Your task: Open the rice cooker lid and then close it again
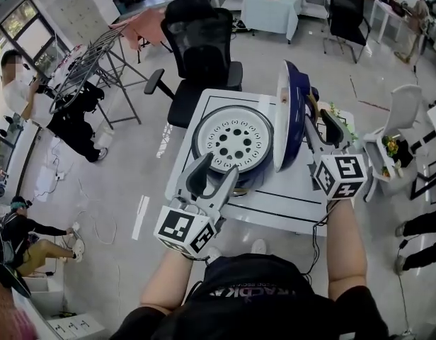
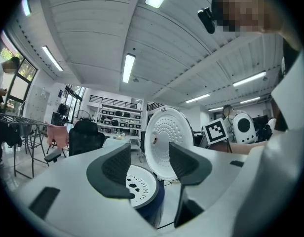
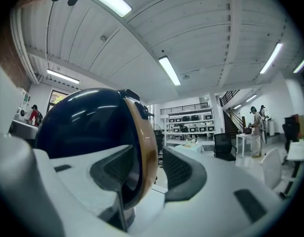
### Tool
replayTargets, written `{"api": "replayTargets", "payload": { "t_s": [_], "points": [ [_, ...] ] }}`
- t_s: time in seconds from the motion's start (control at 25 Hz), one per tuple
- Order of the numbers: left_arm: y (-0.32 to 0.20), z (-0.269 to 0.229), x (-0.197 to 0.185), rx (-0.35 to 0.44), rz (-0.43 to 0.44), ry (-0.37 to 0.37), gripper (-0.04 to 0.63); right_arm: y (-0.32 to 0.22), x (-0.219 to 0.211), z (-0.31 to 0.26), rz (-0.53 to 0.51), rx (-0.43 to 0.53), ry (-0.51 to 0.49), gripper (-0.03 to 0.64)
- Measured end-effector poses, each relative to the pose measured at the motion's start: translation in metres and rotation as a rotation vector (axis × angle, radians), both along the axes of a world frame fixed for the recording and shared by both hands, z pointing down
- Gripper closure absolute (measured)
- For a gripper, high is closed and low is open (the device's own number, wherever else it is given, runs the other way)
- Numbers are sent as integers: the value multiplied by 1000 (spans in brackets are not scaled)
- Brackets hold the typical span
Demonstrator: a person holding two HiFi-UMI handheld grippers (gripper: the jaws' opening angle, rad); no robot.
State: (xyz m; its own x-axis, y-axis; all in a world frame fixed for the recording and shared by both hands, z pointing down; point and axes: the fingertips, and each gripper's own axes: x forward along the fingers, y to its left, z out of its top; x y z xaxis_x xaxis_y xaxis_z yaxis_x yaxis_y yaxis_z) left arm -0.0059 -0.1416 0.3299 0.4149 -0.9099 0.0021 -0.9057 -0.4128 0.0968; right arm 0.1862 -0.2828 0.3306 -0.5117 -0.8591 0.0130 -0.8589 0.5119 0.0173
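While upright, lid rim [image 3: 144, 157] between jaws

Your dark-blue rice cooker [image 1: 232, 142] is sitting on the white table [image 1: 211, 108], showing its white perforated inside; its lid [image 1: 292, 115] is standing upright, fully open.

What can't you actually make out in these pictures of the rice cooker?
- What is in the cooker: head view, the white perforated plate covers it.
- Its near side: head view, the left gripper stands in front.
- Whether the right gripper touches the lid: right gripper view, the lid covers part of one pad.
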Motion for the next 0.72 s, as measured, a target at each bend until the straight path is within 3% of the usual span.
{"api": "replayTargets", "payload": {
  "t_s": [0.32, 0.72],
  "points": [
    [-1, 0, -3, -12, -35, -17, 362, -18, -7, 3, 32, 36, 67, 445],
    [-9, -2, -11, -13, -10, -23, 362, -22, -17, -9, 77, 92, 117, 469]
  ]
}}
